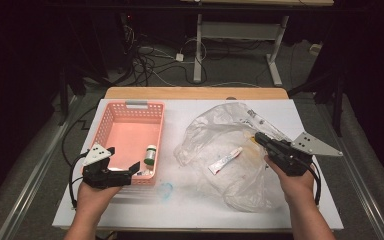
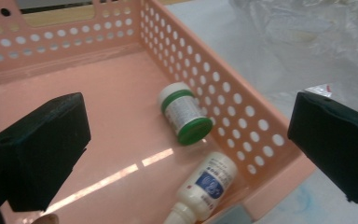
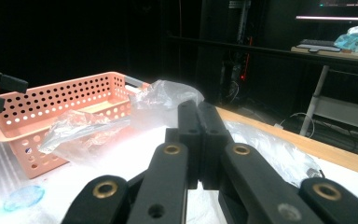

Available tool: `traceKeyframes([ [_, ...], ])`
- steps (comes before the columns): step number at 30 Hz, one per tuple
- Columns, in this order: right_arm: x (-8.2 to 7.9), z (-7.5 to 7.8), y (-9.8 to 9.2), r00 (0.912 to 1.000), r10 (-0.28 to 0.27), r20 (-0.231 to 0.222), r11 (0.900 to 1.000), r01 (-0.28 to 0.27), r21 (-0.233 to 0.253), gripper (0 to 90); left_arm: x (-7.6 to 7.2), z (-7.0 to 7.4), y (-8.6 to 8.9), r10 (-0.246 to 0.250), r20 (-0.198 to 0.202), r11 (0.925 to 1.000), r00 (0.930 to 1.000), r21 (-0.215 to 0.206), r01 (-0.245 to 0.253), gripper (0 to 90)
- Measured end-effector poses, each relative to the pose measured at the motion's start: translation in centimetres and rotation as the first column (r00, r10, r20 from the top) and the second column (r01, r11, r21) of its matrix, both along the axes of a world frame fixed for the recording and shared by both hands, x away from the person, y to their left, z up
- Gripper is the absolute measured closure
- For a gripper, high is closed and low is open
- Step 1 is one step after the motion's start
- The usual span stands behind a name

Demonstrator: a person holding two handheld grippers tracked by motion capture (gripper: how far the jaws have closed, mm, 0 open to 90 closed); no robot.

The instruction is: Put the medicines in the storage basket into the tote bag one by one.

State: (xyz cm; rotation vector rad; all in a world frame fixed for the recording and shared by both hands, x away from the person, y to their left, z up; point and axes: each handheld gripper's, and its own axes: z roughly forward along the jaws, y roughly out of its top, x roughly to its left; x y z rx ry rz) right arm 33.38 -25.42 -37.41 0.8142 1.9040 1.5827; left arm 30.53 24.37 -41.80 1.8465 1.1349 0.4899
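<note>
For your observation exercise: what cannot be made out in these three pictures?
- White bottle in the basket: its neck end is cut off by the bottom edge of the left gripper view.
- Tube: its print is too small in the high view.
- Right gripper: whether the shut jaws pinch the plastic bag is hidden.

White-covered table [image 1: 130,205] with wooden far edge; pink perforated basket [image 1: 114,122] at left, crumpled clear plastic bag [image 1: 210,125] at right, blue smear [image 1: 166,190] between.

Counted: 1 pink basket [image 1: 111,120] w/ 2 bottles [image 2: 184,113] inside, 1 plastic bag [image 1: 215,125], 1 tube [image 1: 225,161], 2 grippers [image 1: 122,172].
</note>
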Motion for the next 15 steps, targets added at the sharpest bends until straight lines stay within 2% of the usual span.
traceKeyframes([
  [6, 0.0, 0.0, 0.0, 1.0000, 0.002, 0.005, 1.000, -0.002, -0.004, 90.0, 0.1, -0.2, 1.3, 0.035, -0.007, 0.9993, 0.9994, -0.015, -0.035, 0.0],
  [15, 0.0, 0.0, 0.2, 1.0000, 0.003, 0.003, 1.000, -0.003, -0.001, 90.0, 0.3, -0.1, 1.1, 0.030, -0.010, 0.9991, 0.9995, -0.030, -0.030, 0.0],
])
